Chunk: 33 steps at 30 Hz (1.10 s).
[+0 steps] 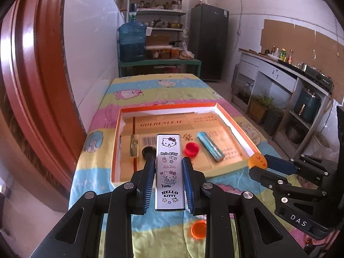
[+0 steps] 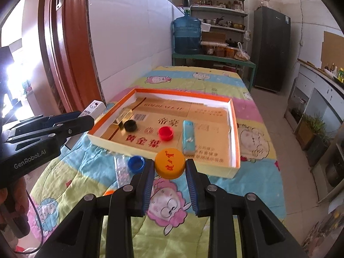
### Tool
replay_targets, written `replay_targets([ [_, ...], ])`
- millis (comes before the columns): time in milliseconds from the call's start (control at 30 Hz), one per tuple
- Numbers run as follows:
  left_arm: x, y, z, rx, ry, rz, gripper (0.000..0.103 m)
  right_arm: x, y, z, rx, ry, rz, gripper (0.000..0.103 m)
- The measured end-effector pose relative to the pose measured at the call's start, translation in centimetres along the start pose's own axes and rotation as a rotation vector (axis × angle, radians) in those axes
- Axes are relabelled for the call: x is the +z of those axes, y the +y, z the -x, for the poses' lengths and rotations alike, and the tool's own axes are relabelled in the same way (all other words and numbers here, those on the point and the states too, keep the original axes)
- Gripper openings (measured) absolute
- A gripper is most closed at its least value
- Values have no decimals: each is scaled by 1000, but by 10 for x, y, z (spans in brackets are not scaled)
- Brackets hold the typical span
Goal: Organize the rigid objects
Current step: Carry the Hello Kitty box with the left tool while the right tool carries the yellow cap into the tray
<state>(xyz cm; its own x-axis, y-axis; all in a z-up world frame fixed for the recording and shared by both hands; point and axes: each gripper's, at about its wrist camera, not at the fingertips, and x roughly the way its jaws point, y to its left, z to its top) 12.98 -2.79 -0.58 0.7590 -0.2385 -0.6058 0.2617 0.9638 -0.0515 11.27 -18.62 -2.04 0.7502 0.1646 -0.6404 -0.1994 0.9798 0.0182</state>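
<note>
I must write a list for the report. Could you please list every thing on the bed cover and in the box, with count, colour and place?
box: 1, orange rim, on cover
cover: 1, pastel stripes
gold bar: 1, box left
black cap: 1, beside bar
red cap: 1, box middle
blue stick: 1, box right
blue cap: 1, on cover
small orange cap: 1, on cover
clear packet: 1, by blue cap
white case: 1, in left tool
big orange cap: 1, in right tool

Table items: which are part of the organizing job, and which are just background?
Job:
- Hello Kitty case, left gripper
- orange cap, right gripper
- box holding red cap, black cap, blue tube
- blue cap

Background:
- water jug
- fridge
</note>
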Motion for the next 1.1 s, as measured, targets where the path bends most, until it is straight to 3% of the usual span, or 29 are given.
replay_targets([
  [1100,53,-5,-76,-52,65,44,26,44,-28,-45,-36,-1,-24,30],
])
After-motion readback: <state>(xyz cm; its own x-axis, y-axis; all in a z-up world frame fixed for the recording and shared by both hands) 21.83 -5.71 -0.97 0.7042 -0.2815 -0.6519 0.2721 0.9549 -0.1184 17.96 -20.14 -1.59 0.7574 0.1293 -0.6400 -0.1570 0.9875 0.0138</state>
